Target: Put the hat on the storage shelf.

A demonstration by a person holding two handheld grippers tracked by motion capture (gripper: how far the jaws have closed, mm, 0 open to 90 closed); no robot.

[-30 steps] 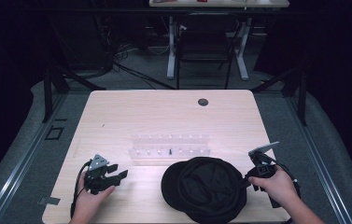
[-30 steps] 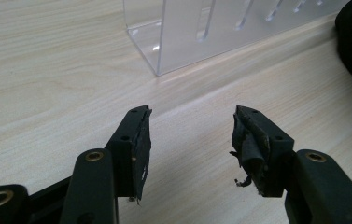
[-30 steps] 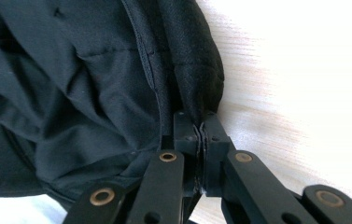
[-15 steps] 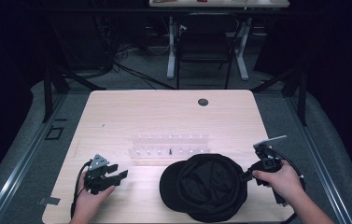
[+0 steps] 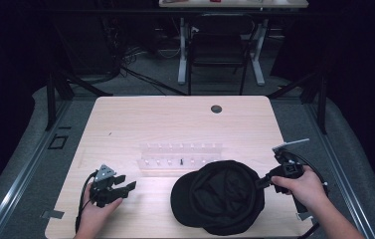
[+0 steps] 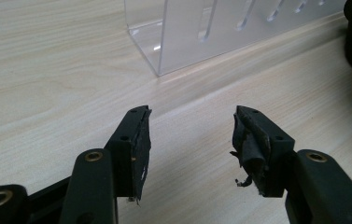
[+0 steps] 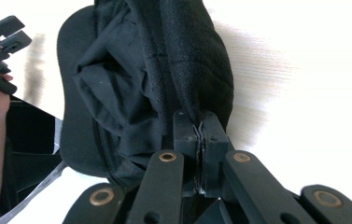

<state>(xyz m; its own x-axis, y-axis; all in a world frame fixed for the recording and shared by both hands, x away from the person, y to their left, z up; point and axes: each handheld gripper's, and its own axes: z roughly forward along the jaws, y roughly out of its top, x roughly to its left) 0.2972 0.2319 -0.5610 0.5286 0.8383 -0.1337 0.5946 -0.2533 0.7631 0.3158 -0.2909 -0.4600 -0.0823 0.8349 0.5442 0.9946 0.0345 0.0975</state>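
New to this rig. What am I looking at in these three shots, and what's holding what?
No robot here: a person holds a two-jaw tool in each hand at a wooden table. The high view looks down from above; the other two pictures come from cameras riding on each tool. The left tool rests open, with bare table between its jaws. The right tool is shut on the edge of a black cap, which lies inside-up at the near edge. Behind the cap stands a clear plastic rack.
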